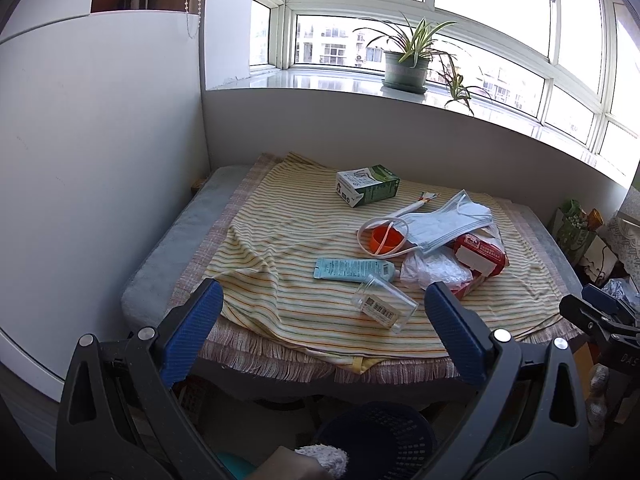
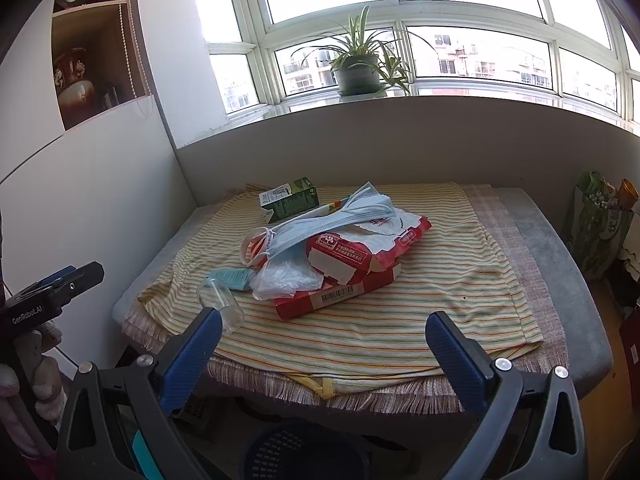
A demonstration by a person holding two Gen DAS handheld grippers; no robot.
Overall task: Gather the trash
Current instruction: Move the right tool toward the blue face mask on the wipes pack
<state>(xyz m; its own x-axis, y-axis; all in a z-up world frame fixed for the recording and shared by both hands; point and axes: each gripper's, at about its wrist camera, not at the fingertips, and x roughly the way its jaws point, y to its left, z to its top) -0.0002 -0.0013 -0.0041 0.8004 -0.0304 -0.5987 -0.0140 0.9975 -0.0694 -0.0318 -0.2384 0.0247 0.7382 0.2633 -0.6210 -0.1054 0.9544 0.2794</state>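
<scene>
Trash lies on a striped cloth on a low table: a green carton at the back, a blue face mask, an orange cup with a white strap, a light blue tube, a clear plastic jar on its side, a crumpled clear bag and red packaging. The red box and carton also show in the right wrist view. My left gripper is open and empty, near the jar. My right gripper is open and empty over the table's front edge.
A dark mesh waste basket stands on the floor below the table's front edge, and shows in the right wrist view. A white cabinet wall stands at the left. A potted plant sits on the windowsill. Bags stand at the right.
</scene>
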